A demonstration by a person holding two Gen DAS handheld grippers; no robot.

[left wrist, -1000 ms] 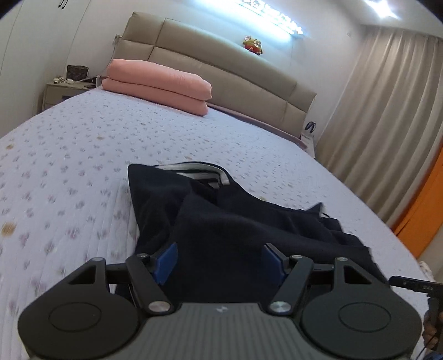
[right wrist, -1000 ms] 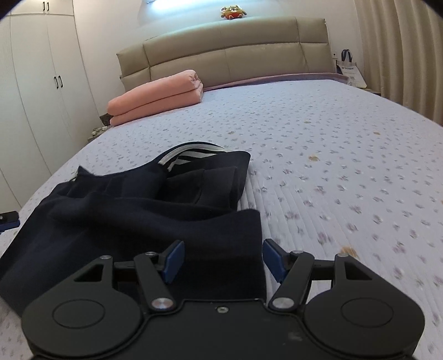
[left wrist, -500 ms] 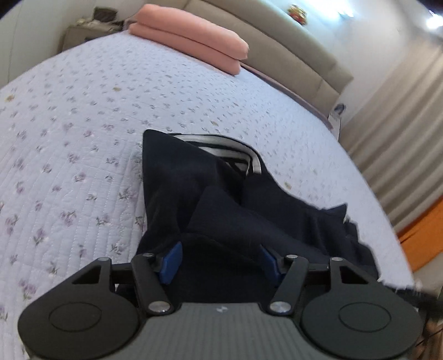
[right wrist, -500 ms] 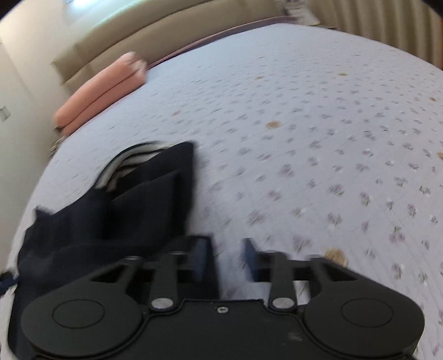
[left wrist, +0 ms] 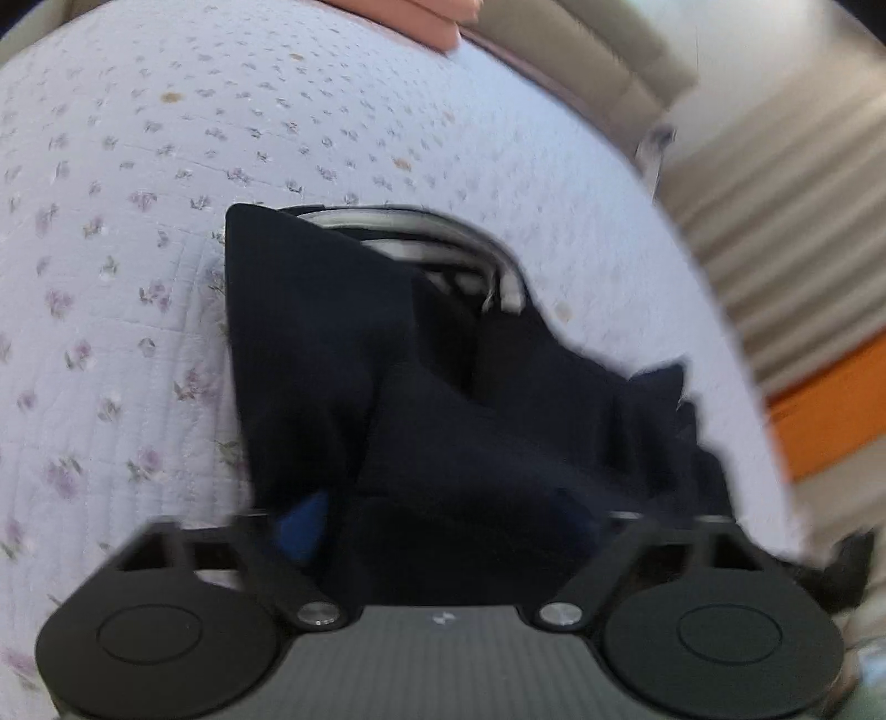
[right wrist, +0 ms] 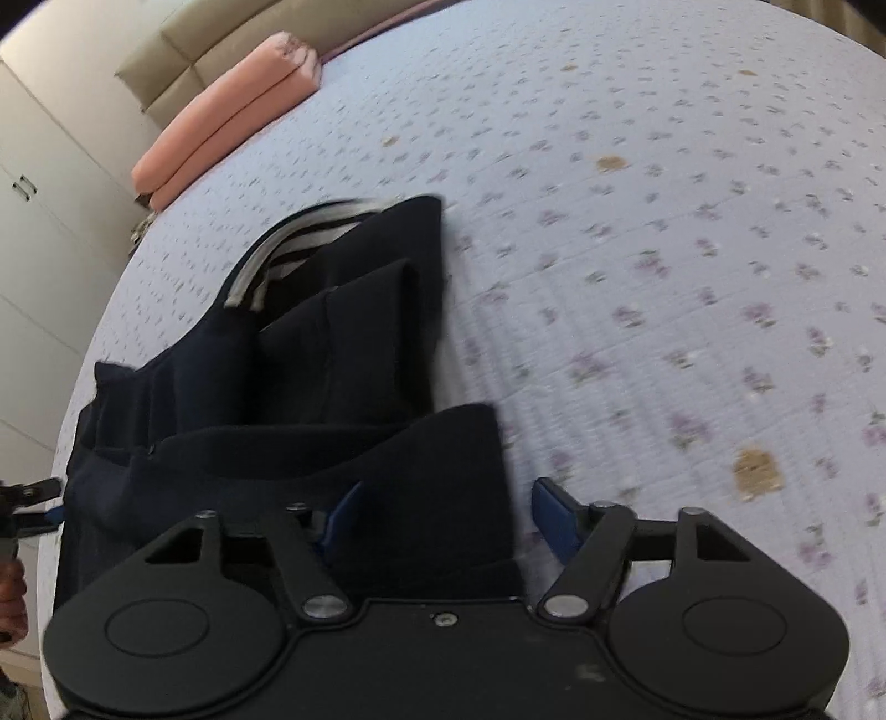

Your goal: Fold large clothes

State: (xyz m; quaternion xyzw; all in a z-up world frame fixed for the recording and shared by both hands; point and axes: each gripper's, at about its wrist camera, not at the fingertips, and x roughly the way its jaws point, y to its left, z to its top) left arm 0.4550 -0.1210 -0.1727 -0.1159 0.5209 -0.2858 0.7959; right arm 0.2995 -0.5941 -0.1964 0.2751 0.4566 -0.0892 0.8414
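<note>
A dark navy garment [left wrist: 421, 399] with a grey-and-white striped waistband [left wrist: 443, 238] lies crumpled on the floral bedspread [left wrist: 122, 266]. My left gripper [left wrist: 443, 526] is open, its blue-padded fingers spread either side of the garment's near edge. In the right wrist view the garment [right wrist: 310, 387] lies left of centre, striped band [right wrist: 293, 249] at the far end. My right gripper [right wrist: 448, 515] is open over the garment's near right corner, which lies between its fingers. The left gripper's tip [right wrist: 27, 498] shows at the far left edge.
A folded pink blanket [right wrist: 232, 111] lies near the beige headboard [right wrist: 210, 33]. White wardrobe doors [right wrist: 27, 194] stand to the left. Curtains [left wrist: 786, 221] and an orange surface [left wrist: 830, 410] are beyond the bed's right side. Bedspread [right wrist: 692, 277] stretches right of the garment.
Both grippers have tilted down toward the garment's near edge. The right gripper's fingers narrowed half a second ago and are spread wide again now. The garment has stayed in place.
</note>
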